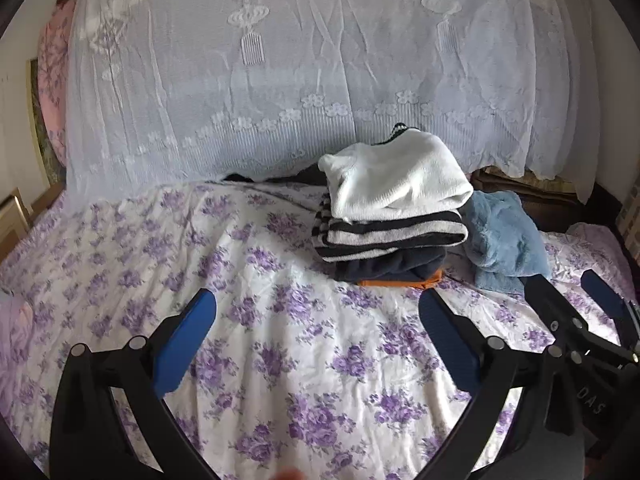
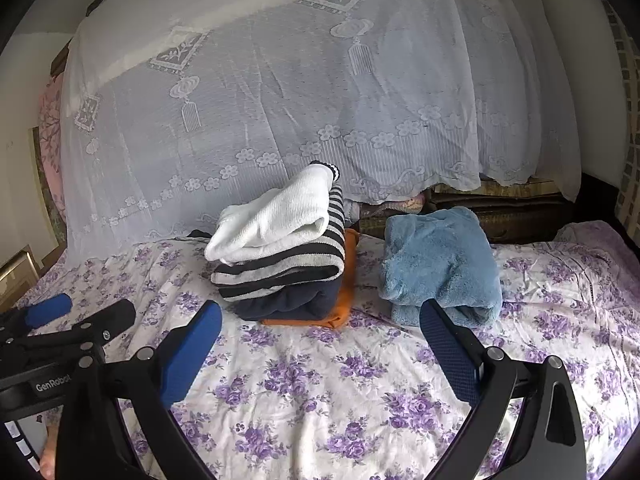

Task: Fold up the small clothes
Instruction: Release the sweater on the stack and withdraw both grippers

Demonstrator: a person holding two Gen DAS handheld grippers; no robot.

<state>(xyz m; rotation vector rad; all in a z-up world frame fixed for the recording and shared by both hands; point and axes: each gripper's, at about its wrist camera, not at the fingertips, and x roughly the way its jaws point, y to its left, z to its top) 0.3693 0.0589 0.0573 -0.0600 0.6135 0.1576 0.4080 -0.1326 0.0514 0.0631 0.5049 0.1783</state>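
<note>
1. On the bed, over a white sheet printed with purple flowers [image 2: 320, 400], sits a stack of folded small clothes [image 2: 280, 268], roughly mid-bed and towards the far side.
2. From the top down the stack reads: a white knitted piece [image 2: 272, 220], a black-and-white striped top [image 2: 288, 272], a dark navy garment [image 2: 296, 300], and an orange one [image 2: 344, 312] at the bottom, poking out along the right edge.
3. Just beside the stack, to its right and apart from it, lies a fluffy blue garment [image 2: 440, 264], loosely bundled rather than neatly squared.
4. Behind all this hangs a white lace curtain [image 2: 280, 100] with flower and tassel patterns, draped down to the mattress.
5. The left gripper [image 1: 318, 316] hovers over bare sheet in front of the stack, its blue-padded fingers spread wide with nothing between them.
6. The right gripper [image 2: 320, 324] is likewise spread apart and holding nothing; its right finger [image 2: 448, 344] overlaps the near edge of the blue garment in its own view, though I cannot tell whether it touches.
7. The two tools are side by side, each showing at the edge of the other's camera view.
8. A bit of the person's hand [image 2: 48, 460] shows at the lower left corner of the right wrist view.
</note>
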